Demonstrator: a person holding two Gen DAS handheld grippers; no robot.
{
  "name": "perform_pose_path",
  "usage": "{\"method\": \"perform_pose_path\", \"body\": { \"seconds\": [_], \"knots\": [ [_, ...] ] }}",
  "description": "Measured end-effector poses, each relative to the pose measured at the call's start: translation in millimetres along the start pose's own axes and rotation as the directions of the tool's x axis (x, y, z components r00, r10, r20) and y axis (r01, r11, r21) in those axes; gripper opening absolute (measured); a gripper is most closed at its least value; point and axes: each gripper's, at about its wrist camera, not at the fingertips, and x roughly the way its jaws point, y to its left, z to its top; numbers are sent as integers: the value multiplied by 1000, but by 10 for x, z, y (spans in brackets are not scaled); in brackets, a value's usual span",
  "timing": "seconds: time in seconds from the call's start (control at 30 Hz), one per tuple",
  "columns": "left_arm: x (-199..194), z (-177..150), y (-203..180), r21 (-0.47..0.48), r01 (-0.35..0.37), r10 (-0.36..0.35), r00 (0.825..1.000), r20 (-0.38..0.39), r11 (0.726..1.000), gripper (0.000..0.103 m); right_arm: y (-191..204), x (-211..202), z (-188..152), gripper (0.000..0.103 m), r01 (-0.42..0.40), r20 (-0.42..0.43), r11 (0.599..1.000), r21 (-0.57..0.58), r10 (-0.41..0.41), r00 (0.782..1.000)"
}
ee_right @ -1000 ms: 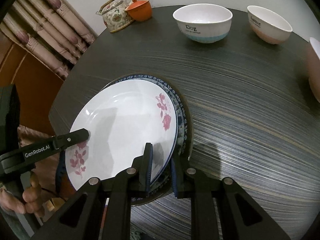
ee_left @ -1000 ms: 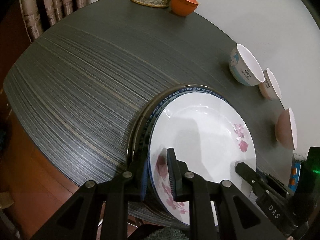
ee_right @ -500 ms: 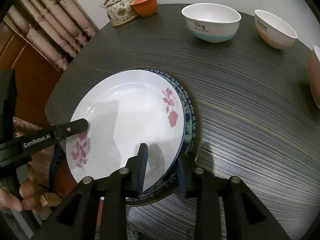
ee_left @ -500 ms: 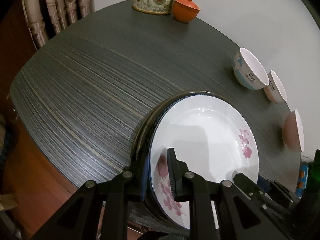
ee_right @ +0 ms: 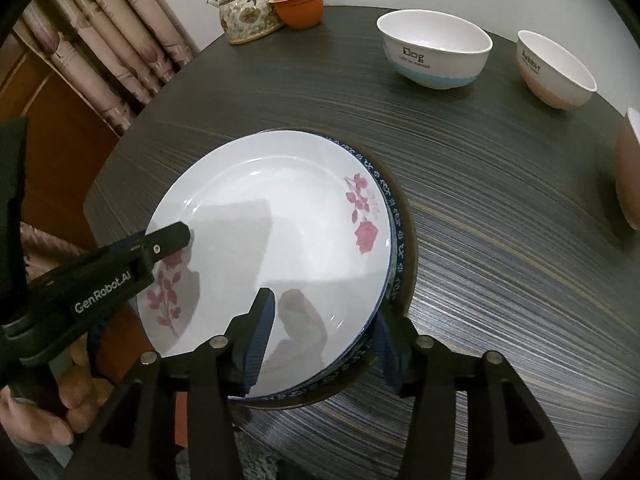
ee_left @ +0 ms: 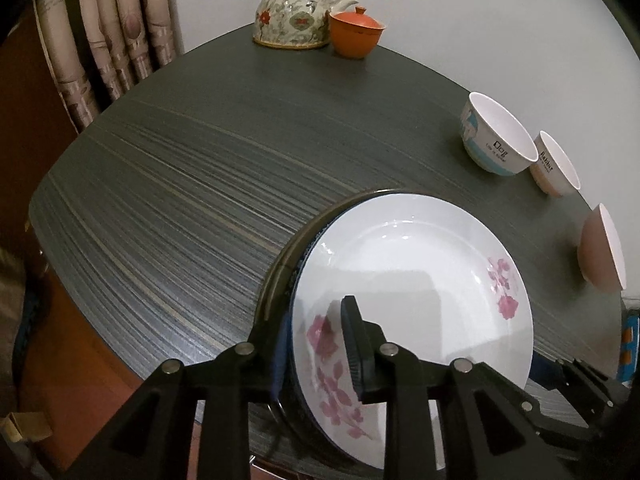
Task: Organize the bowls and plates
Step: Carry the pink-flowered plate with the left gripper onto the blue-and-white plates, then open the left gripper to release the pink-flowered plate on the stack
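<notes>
Our right gripper (ee_right: 320,344) is opening, its jaws straddling the plates' (ee_right: 280,232) rim without pressing. Our left gripper (ee_left: 316,344) is opening too, rim between its jaws; we cannot tell if it grips. The stack sits at the table's (ee_left: 180,184) near edge, 3 bowls (ee_right: 436,54) along the far edge.

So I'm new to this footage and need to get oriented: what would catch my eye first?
The white plate with pink flowers atop a stack of plates at the near edge of the dark striped round table. The left gripper and right gripper straddle its rim on opposite sides, jaws opening. At the far edge stand a floral ceramic teapot and an orange lidded cup.
</notes>
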Motion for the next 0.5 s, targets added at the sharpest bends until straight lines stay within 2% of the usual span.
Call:
{"method": "perform_pose_path", "body": {
  "seconds": [0.2,0.3,0.4,0.5],
  "knots": [
    [-19,5,15,-4,2,-2,1000,2,1000,25,40,18,13,49,19,-12,1000,-17,-19,1000],
    [-71,-4,35,3,-26,26,999,18,1000,26,70,29,14,51,27,-16,999,-29,-27,1000],
    [-98,13,35,6,-37,37,999,40,999,29,92,37,15,54,24,-25,999,-34,-25,999],
    [-78,16,36,11,-36,36,999,30,999,30,111,45,23,56,26,-31,999,-36,-27,999]
  ]
}}
